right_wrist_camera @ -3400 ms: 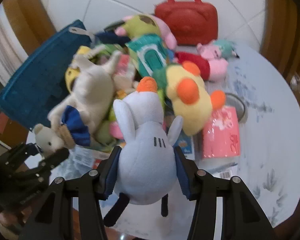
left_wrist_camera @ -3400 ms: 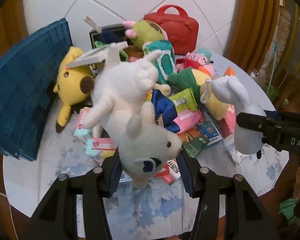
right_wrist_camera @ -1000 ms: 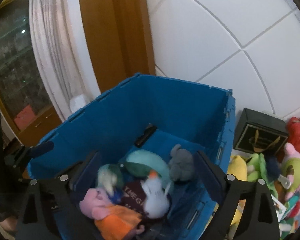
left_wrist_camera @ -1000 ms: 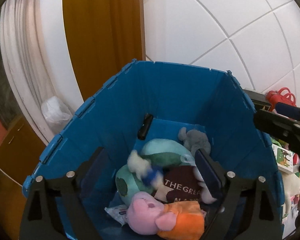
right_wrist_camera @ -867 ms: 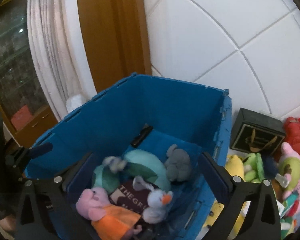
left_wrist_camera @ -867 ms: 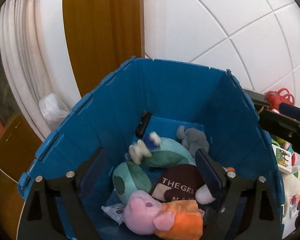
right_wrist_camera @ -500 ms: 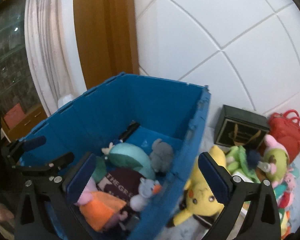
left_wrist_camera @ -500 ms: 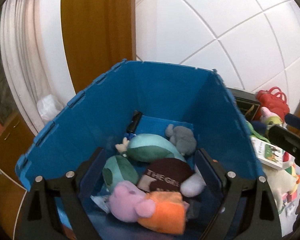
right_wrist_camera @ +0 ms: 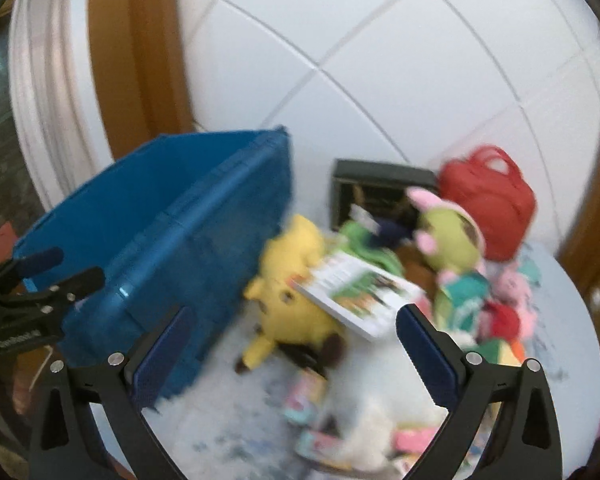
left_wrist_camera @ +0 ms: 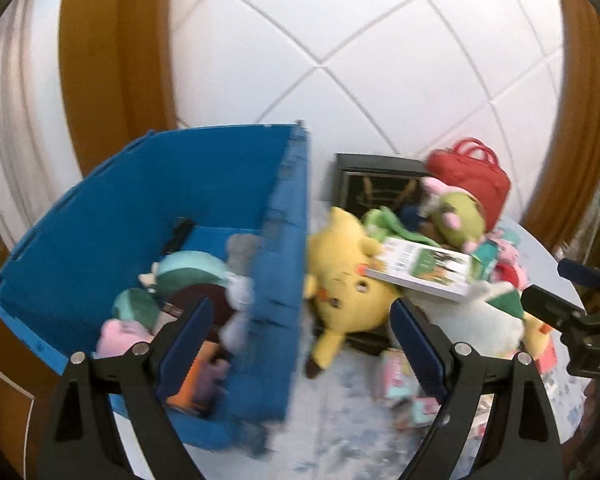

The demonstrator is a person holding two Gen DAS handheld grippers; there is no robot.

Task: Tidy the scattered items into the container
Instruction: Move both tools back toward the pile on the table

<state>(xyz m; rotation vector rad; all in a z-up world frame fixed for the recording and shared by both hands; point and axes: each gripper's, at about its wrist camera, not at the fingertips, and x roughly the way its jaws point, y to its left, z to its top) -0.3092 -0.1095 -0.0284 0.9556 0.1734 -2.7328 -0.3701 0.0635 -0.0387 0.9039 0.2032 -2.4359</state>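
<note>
The blue crate (left_wrist_camera: 112,216) stands at the left of the round table and holds several soft toys, among them a pink and orange one (left_wrist_camera: 118,334). It also shows in the right wrist view (right_wrist_camera: 204,208). My left gripper (left_wrist_camera: 298,338) is open and empty, above the crate's right wall. My right gripper (right_wrist_camera: 294,348) is open and empty, above a yellow plush (right_wrist_camera: 290,280). The yellow plush (left_wrist_camera: 346,276) lies against the crate's outer wall. A book (right_wrist_camera: 358,290) rests on the toy pile beside it.
A red bag (right_wrist_camera: 488,196) and a dark box (right_wrist_camera: 380,188) stand at the back by the tiled wall. A green and pink plush (right_wrist_camera: 448,236), small pink packets (left_wrist_camera: 396,368) and a white plush (right_wrist_camera: 380,420) crowd the table's right half. Both views are blurred.
Both grippers dropped a plush into the crate and stayed open. Both cameras have swung right, from over the crate toward the toy pile on the table.
</note>
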